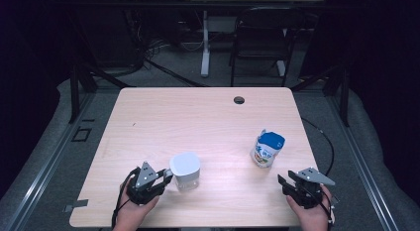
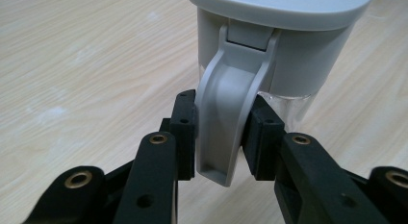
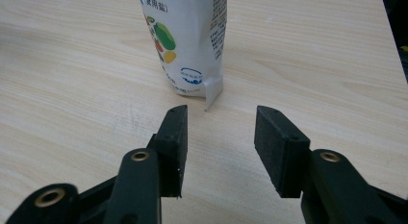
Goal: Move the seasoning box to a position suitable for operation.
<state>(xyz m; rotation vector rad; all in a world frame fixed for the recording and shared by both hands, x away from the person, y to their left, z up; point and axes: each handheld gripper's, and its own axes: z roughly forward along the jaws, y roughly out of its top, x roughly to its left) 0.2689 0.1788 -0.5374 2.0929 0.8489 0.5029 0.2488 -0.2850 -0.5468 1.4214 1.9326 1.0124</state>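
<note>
near the front edge of the tabletop (image 1: pixel 148 112), left of centre, stands a jug (image 1: pixel 185 170) with a grey-white lid and a clear lower body. it is upright, resting on the wood. its grey handle (image 2: pixel 226 123) faces the person's left hand. the left gripper (image 1: pixel 166 177) is clenched on that handle: in the left gripper view the two black pads (image 2: pixel 185 132) press against either side of the handle, with its lower tip hanging free between the jaws. the left hand (image 1: pixel 133 208) comes in over the front edge near the front left corner and carries this gripper level with the table, pointing toward the jug.

toward the right edge, roughly midway between front and back, stands a pouch (image 1: pixel 267 148), white with a blue top and printed fruit or vegetable pictures. it is upright, leaning slightly, and nothing touches it. the right gripper (image 1: pixel 283 184) sits near the front right corner, just in front of the pouch and apart from it. its jaws are released and hold nothing; in the right gripper view the bare wood shows between the pads (image 3: pixel 175 137), and the bottom corner of the pouch lies just beyond the tips. the right hand (image 1: pixel 312 213) holds this gripper from the front edge.

jug and pouch stand well apart. a small round hole (image 1: pixel 239 99) lies near the back edge, right of centre.
</note>
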